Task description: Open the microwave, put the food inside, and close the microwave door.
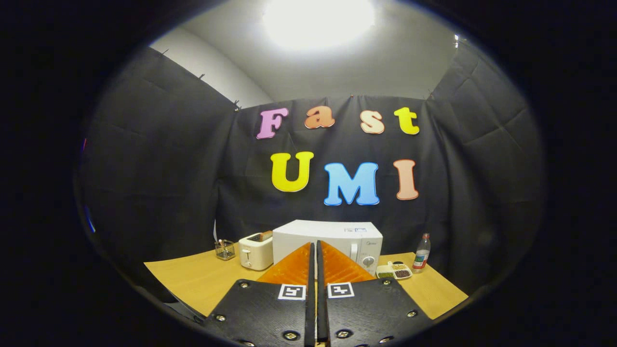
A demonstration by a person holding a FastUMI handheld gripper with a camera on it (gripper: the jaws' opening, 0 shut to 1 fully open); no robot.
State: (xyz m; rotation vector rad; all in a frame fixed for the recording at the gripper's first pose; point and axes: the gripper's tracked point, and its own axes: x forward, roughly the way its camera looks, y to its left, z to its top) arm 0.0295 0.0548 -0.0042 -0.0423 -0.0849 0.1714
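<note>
Closed and gripping nothing, gripper (315, 250) is pointing its fingers at the microwave (328, 241), whose door is sitting shut, so opening looks not yet begun; next, the fingers need parting to catch the door's edge. Left of the microwave are standing a wire basket (225, 250) and boxy toaster (256, 250); right of it, a compartmented food tray (394, 271) and plastic bottle (422, 253).

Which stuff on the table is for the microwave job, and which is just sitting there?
For the job: microwave, door shut; food tray right of it; gripper, fingers together, holding nothing, well short of the microwave.

Just sitting there: toaster, wire basket, bottle.
</note>
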